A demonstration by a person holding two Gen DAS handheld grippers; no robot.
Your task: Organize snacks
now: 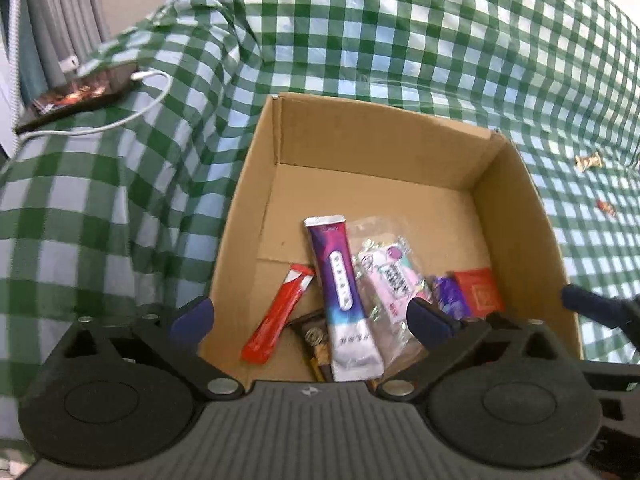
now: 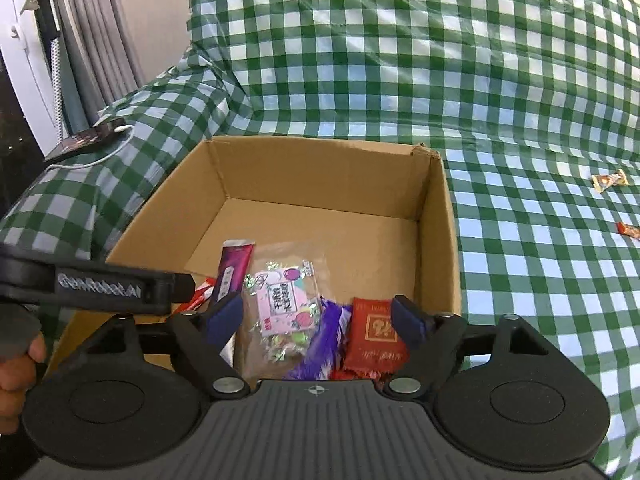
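Observation:
An open cardboard box sits on a green checked cloth. Inside lie a purple tube, a red stick sachet, a clear pink candy bag, a purple wrapper and a red packet. My left gripper is open and empty above the box's near side. My right gripper is open and empty over the snacks. Two loose candies lie on the cloth at the right.
A dark phone-like slab with a white cable lies on the cloth at the far left. Grey curtains hang behind it. The left tool's arm crosses the right wrist view at the left.

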